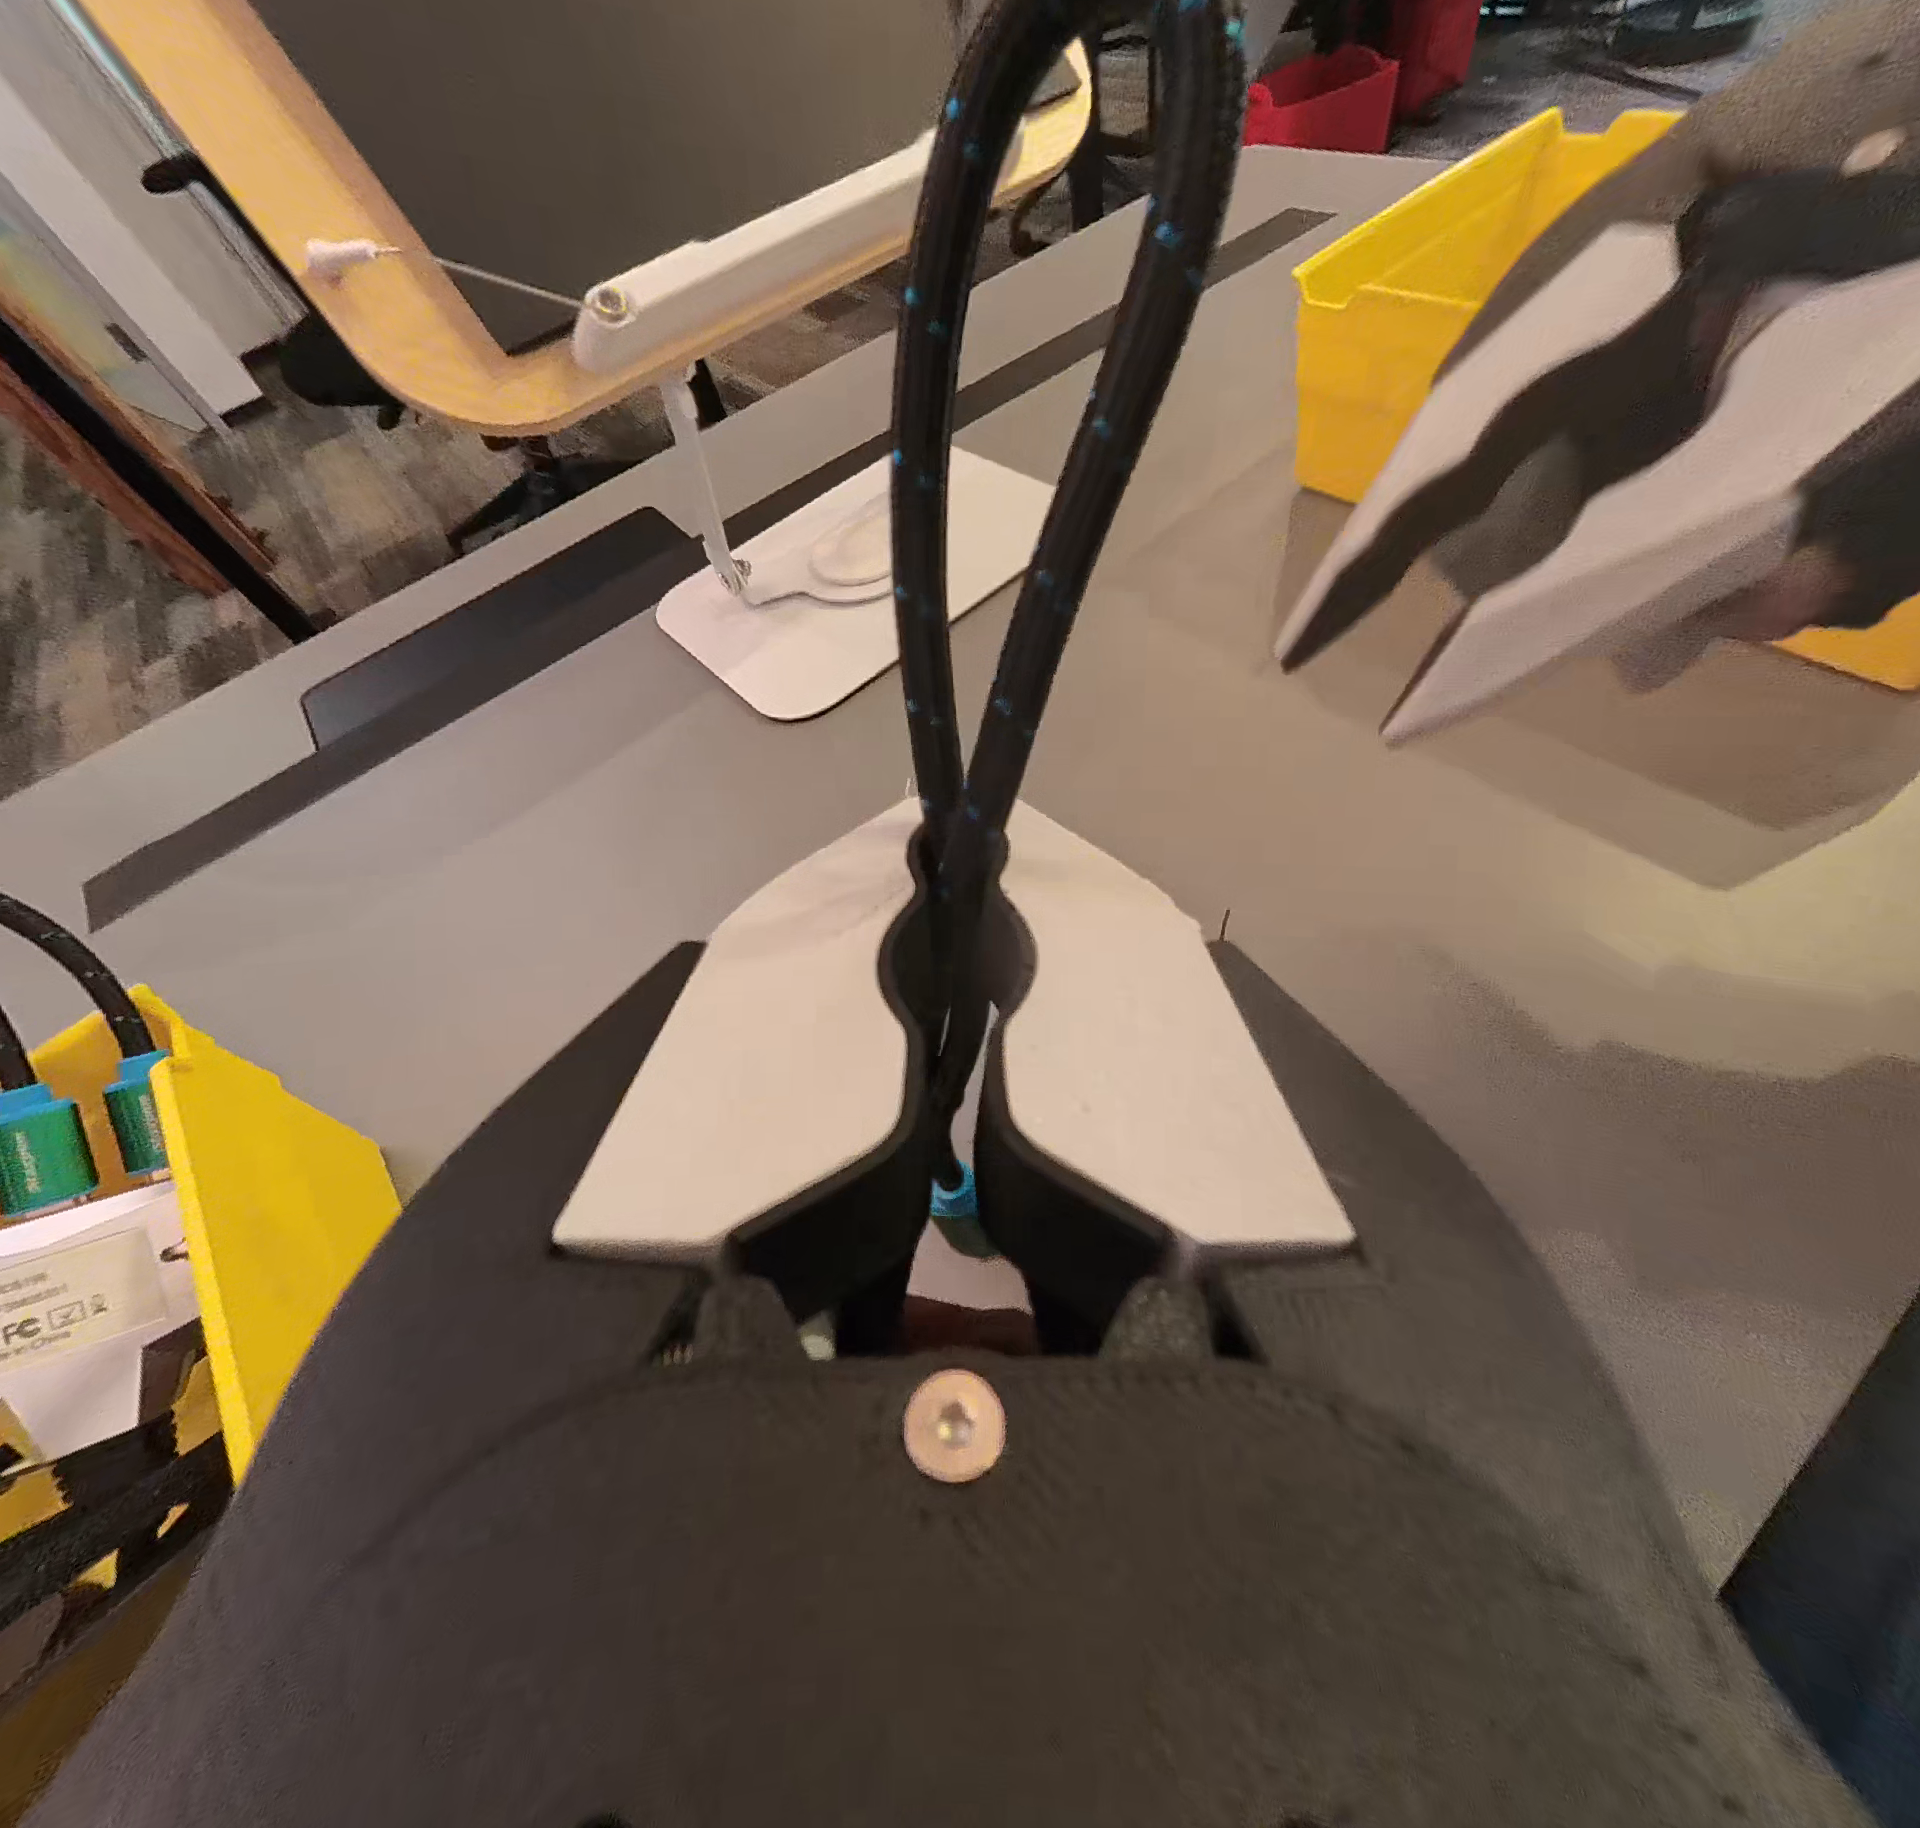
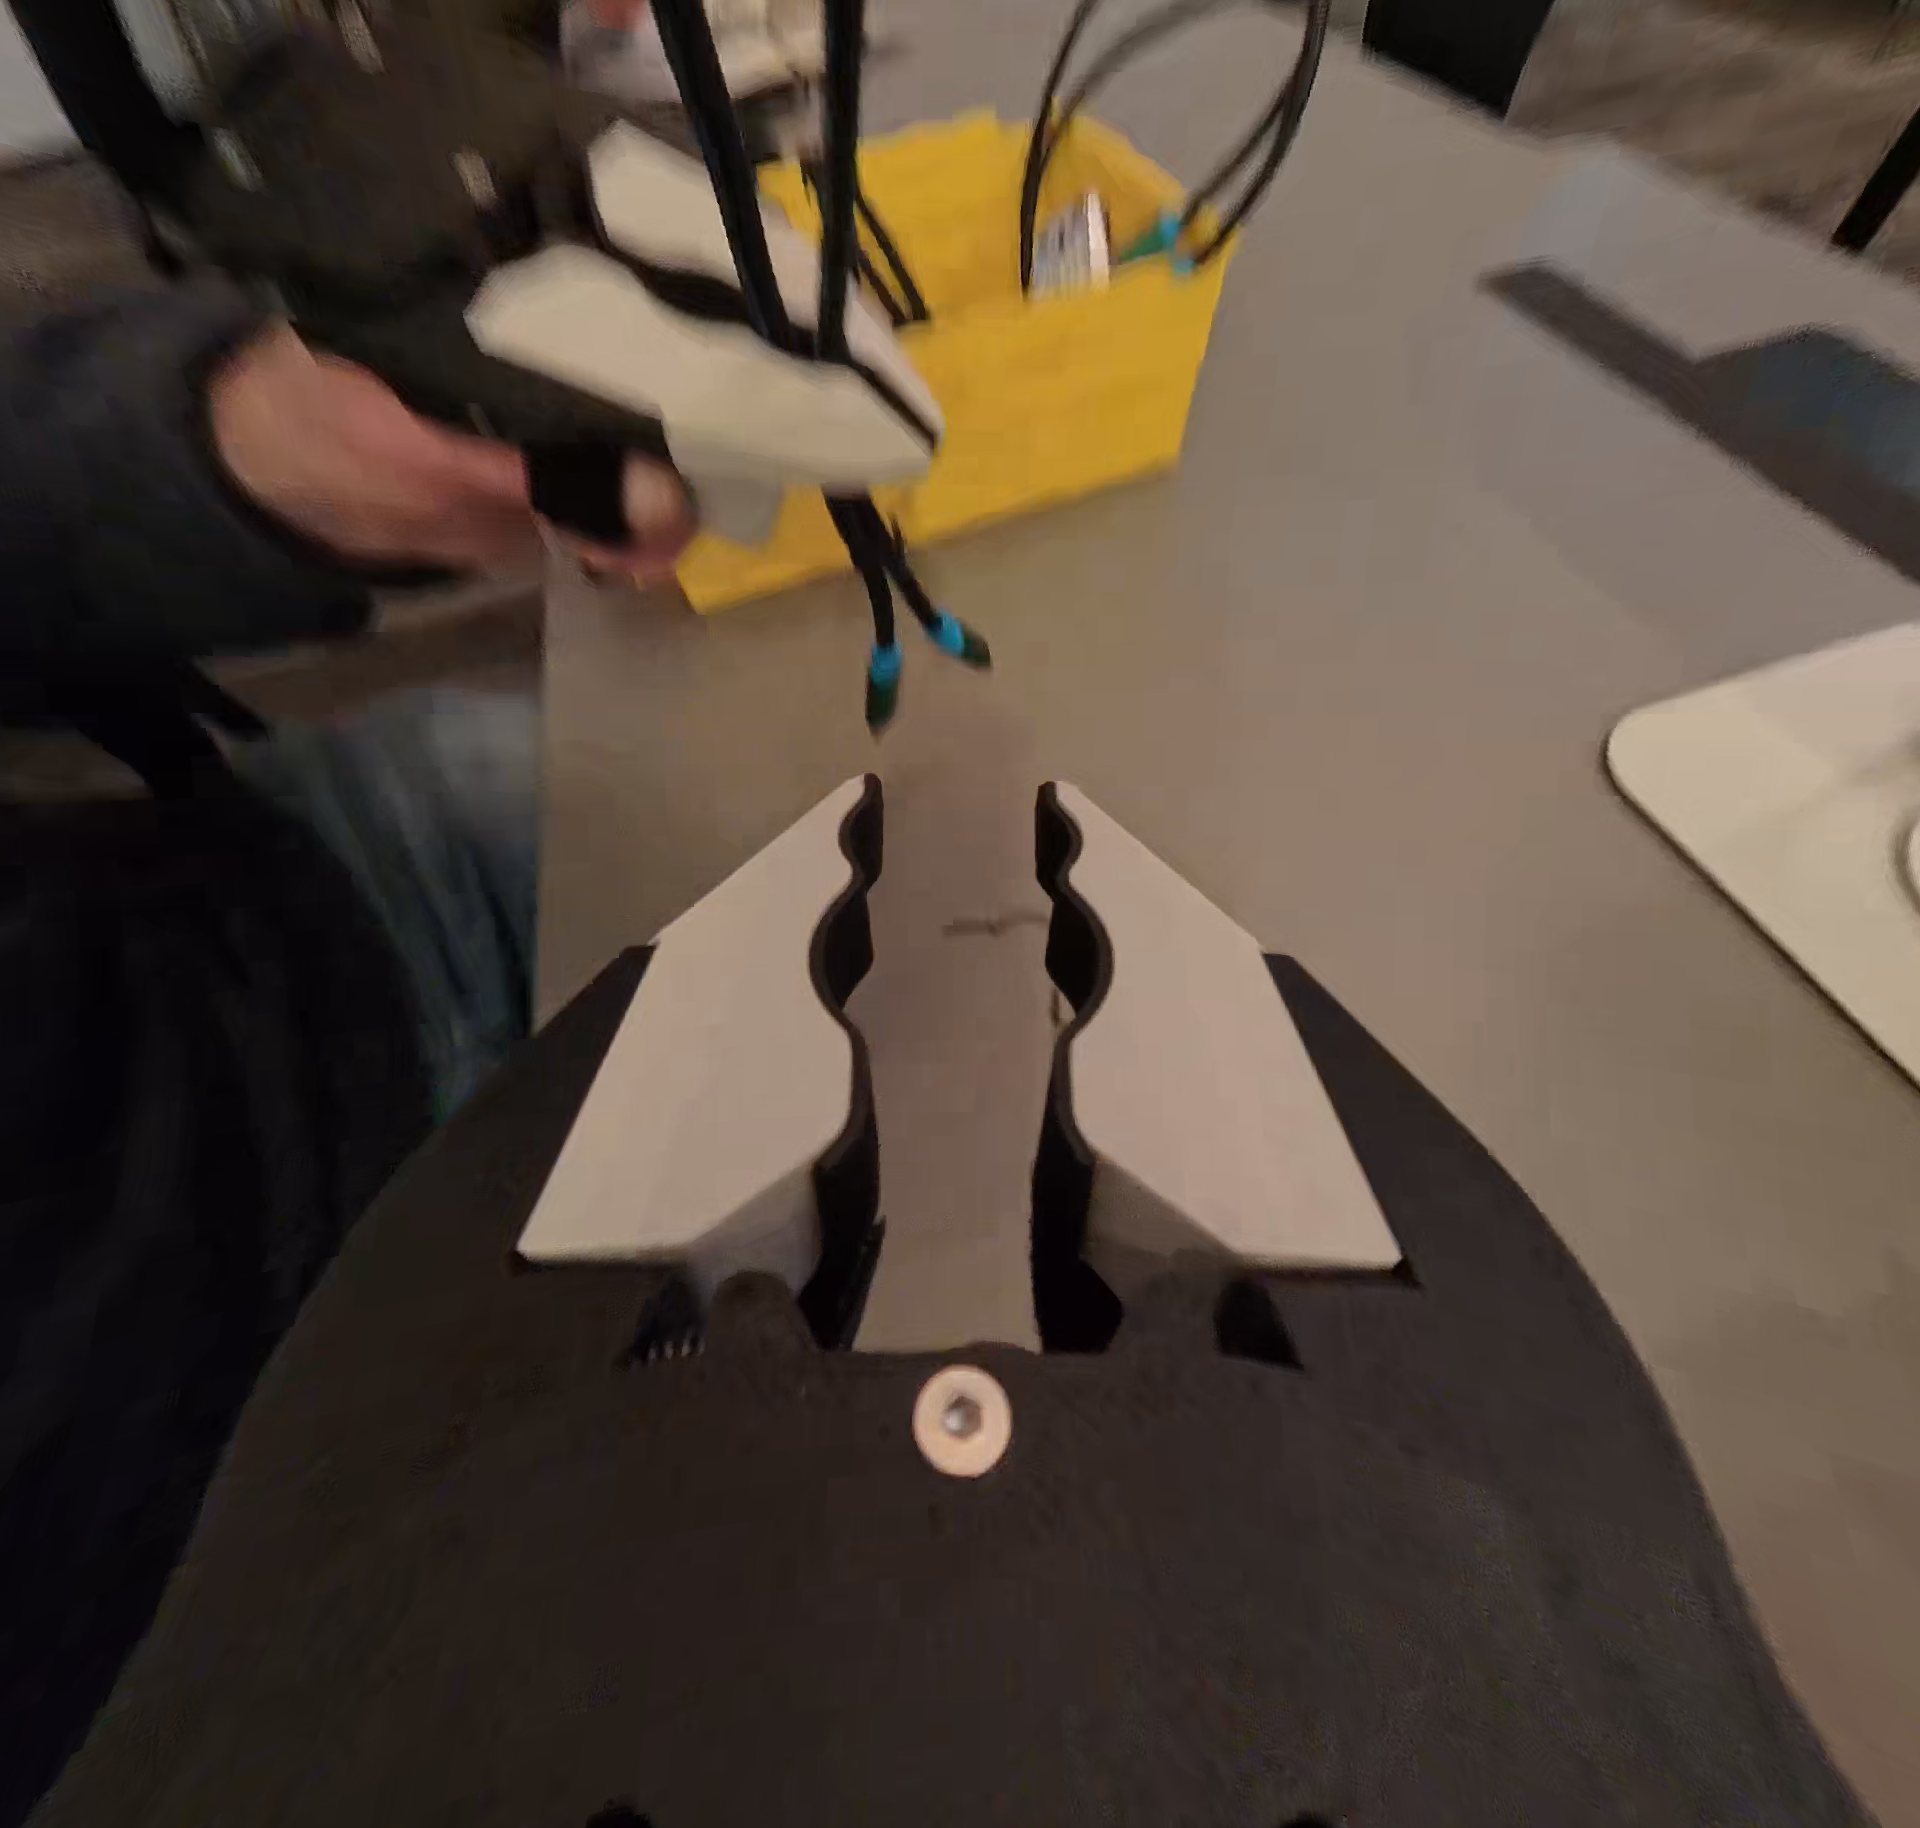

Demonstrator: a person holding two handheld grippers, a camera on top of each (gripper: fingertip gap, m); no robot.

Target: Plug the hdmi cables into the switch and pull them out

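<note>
In the left wrist view my left gripper (image 1: 961, 843) is shut on a black braided HDMI cable (image 1: 906, 448) flecked with blue. Both strands pass between the fingers and rise in a loop. The right wrist view shows this gripper (image 2: 914, 417) in a hand, with the cable's two blue-collared plugs (image 2: 883, 677) hanging below it over the table. My right gripper (image 2: 956, 791) is open and empty above the grey table (image 2: 1299, 635), just short of the plugs. It also shows at the upper right of the left wrist view (image 1: 1340, 698). A pale switch box (image 2: 1070, 246) stands in a yellow bin (image 2: 1039, 396).
The yellow bin (image 1: 270, 1207) beside my left gripper holds more cables with blue and green plugs (image 1: 42, 1155). A second yellow bin (image 1: 1392, 324) stands behind the right gripper. A white lamp base (image 1: 831, 615) lies farther back on the table, at the right edge in the right wrist view (image 2: 1766, 822). One gripper's finger ends stand about 8 centimetres off the other's.
</note>
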